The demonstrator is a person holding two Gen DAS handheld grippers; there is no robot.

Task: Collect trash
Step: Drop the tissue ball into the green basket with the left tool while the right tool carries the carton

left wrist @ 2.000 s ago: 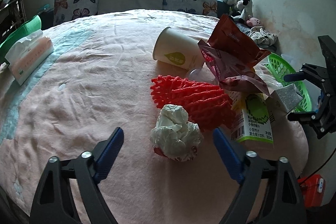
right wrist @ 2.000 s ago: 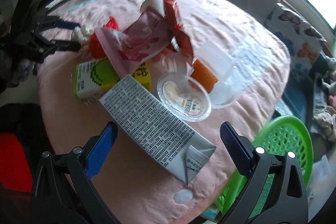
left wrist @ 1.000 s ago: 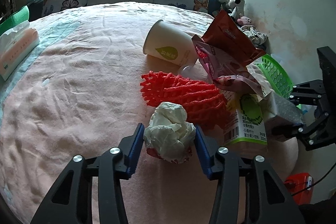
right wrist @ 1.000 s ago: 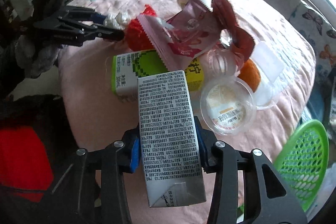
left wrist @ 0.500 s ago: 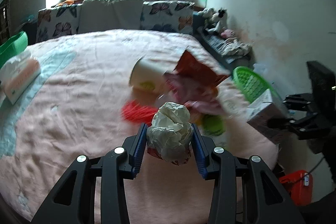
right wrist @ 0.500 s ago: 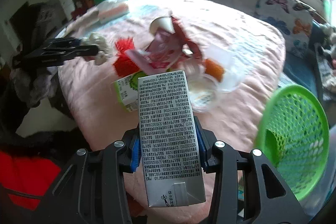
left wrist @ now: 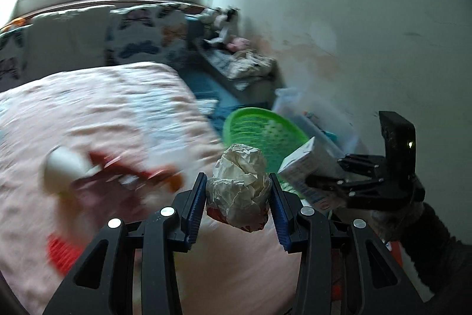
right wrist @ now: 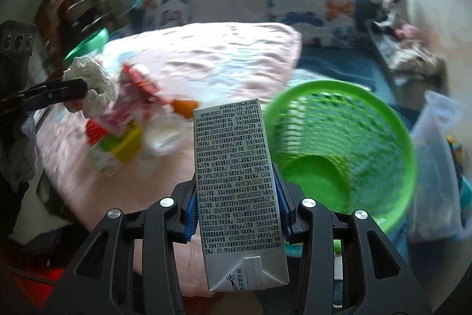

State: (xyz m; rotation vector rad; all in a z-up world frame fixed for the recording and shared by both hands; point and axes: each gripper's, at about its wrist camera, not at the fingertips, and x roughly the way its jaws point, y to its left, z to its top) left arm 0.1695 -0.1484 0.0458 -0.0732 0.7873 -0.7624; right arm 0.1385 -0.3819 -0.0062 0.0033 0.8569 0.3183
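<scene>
My left tool [left wrist: 237, 198] is clamped on a crumpled paper wad [left wrist: 239, 185], and my right tool [right wrist: 236, 201] is clamped across the middle of a silver carton [right wrist: 237, 185]; both items are off the bed [right wrist: 206, 55] and in the air. The green basket [right wrist: 380, 120] stands on the floor just beside the bed's edge, and in the right view the carton sits just to the left of its rim, not yet over the opening. In the left view the wad hangs in front of the basket, with the carton near it on the right. To do this step well, I judge that I should bring each item fully over the basket's opening before I let go, lower it close to the rim so it cannot bounce out, and release one tool at a time so the two do not collide. The carton is stiff and will drop cleanly; the wad is light and may cling to a pad, so a wide release is advisable. The remaining litter [right wrist: 132, 120], including a white cup [left wrist: 63, 167], lies on the bed, blurred. The carton's visible face carries dense rows of small printed characters and number strings, too fine for me to read reliably, and a scissors mark near its folded end. No brand name is legible on any item.
</scene>
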